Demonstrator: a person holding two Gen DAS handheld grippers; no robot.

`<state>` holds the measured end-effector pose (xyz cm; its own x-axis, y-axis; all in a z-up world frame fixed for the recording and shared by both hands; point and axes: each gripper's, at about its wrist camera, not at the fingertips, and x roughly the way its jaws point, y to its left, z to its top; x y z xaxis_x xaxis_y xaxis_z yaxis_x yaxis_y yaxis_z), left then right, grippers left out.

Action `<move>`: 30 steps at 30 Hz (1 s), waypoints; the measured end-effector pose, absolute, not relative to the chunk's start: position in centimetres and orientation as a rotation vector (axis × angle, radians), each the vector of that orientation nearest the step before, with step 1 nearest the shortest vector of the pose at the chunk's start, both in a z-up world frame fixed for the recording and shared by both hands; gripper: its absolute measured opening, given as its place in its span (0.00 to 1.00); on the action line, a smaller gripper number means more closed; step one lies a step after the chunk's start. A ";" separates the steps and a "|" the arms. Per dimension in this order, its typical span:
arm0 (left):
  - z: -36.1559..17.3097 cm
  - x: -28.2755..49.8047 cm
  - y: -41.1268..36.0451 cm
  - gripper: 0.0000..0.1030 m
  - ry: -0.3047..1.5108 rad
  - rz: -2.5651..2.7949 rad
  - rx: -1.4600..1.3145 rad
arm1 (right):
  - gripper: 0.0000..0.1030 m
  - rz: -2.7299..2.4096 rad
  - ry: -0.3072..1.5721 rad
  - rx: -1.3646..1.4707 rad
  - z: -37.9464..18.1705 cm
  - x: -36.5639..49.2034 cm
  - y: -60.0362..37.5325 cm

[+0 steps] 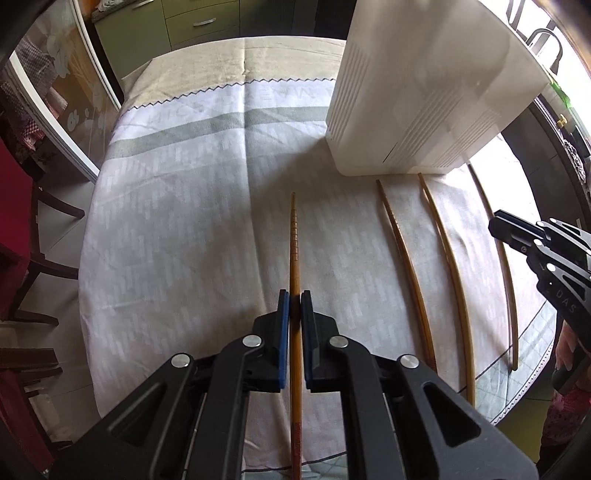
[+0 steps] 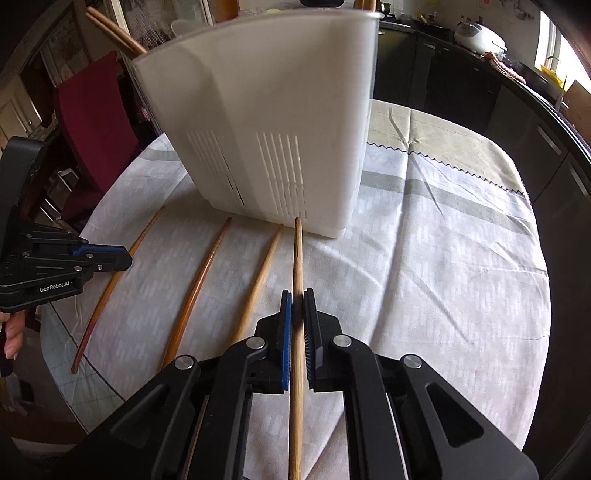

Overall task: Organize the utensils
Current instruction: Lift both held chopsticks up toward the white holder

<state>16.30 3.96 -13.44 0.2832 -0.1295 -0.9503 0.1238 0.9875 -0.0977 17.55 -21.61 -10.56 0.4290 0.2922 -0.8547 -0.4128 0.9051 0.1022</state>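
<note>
My left gripper [image 1: 294,295] is shut on a brown chopstick [image 1: 294,236] that points forward over the tablecloth. My right gripper [image 2: 297,295] is shut on a light wooden chopstick [image 2: 298,254] whose tip reaches the base of the white slotted utensil holder [image 2: 266,122]. The holder also shows in the left wrist view [image 1: 424,92] at the upper right. Three more chopsticks [image 1: 406,258] lie side by side on the cloth in front of the holder. The right gripper shows at the right edge of the left wrist view [image 1: 496,225]. The left gripper shows at the left of the right wrist view [image 2: 127,260].
A round table with a white and grey tablecloth [image 1: 184,206] carries everything. Chopstick ends stick out of the holder's top [image 2: 110,29]. A red chair [image 2: 92,103] stands beyond the table's left side. Dark kitchen cabinets [image 2: 480,92] run along the back right.
</note>
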 end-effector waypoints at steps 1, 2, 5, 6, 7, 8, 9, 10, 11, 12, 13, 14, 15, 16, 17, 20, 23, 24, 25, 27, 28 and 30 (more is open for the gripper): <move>-12.9 16.4 4.2 0.06 1.260 -0.174 -0.006 | 0.07 0.448 1.022 -0.115 -9.9 17.3 -22.1; -12.3 16.3 4.2 0.06 1.244 -0.178 -0.002 | 0.07 0.451 1.006 -0.103 -9.2 17.0 -22.5; -10.5 15.7 4.1 0.06 1.202 -0.197 0.003 | 0.07 0.464 0.949 -0.068 -6.9 15.8 -23.9; -9.8 15.0 3.7 0.06 1.186 -0.203 0.011 | 0.07 0.467 0.929 -0.057 -5.9 15.4 -24.2; -9.2 14.7 3.6 0.06 1.169 -0.209 0.021 | 0.07 0.470 0.909 -0.046 -5.1 14.9 -24.6; -8.5 14.4 3.3 0.06 1.151 -0.213 0.030 | 0.07 0.474 0.893 -0.033 -4.5 14.7 -25.2; -8.1 13.9 2.9 0.06 1.134 -0.216 0.037 | 0.07 0.477 0.876 -0.022 -3.8 14.4 -25.6; -7.5 13.6 2.7 0.06 1.118 -0.221 0.042 | 0.07 0.479 0.857 -0.012 -3.1 14.0 -26.0; -6.9 13.1 2.3 0.06 1.104 -0.225 0.047 | 0.07 0.482 0.844 -0.004 -2.7 13.8 -26.5; -6.3 12.8 2.2 0.06 1.088 -0.228 0.052 | 0.07 0.484 0.832 0.004 -2.2 13.5 -26.9; -5.9 12.5 2.1 0.06 1.075 -0.232 0.058 | 0.07 0.487 0.822 0.009 -1.8 13.2 -27.1; -5.5 12.4 2.0 0.06 1.062 -0.236 0.064 | 0.07 0.490 0.811 0.014 -1.5 12.8 -27.3; -5.1 12.2 1.9 0.06 1.051 -0.236 0.070 | 0.07 0.492 0.802 0.016 -0.9 12.6 -27.7; -4.7 11.9 1.7 0.06 1.042 -0.236 0.072 | 0.07 0.494 0.795 0.016 -0.8 12.2 -27.4; -4.4 11.7 1.5 0.06 1.034 -0.238 0.075 | 0.07 0.498 0.788 0.018 -0.7 11.9 -27.7; -3.7 11.5 1.4 0.06 1.013 -0.240 0.088 | 0.07 0.508 0.767 0.023 -0.3 10.8 -27.8; -3.4 11.1 1.2 0.06 0.999 -0.241 0.095 | 0.07 0.516 0.751 0.026 0.2 10.0 -27.9; -3.3 11.0 1.1 0.06 0.995 -0.240 0.098 | 0.07 0.518 0.746 0.027 0.3 9.7 -27.8; -3.2 11.0 1.1 0.06 0.990 -0.240 0.099 | 0.07 0.518 0.741 0.030 0.4 9.6 -27.9; -3.1 10.9 1.0 0.06 0.985 -0.240 0.097 | 0.07 0.517 0.735 0.038 0.5 9.3 -28.1; -3.0 10.9 0.9 0.06 0.983 -0.241 0.098 | 0.07 0.515 0.732 0.042 0.6 9.4 -28.3; -2.9 10.7 0.9 0.06 0.977 -0.242 0.100 | 0.07 0.513 0.726 0.046 0.6 9.4 -28.6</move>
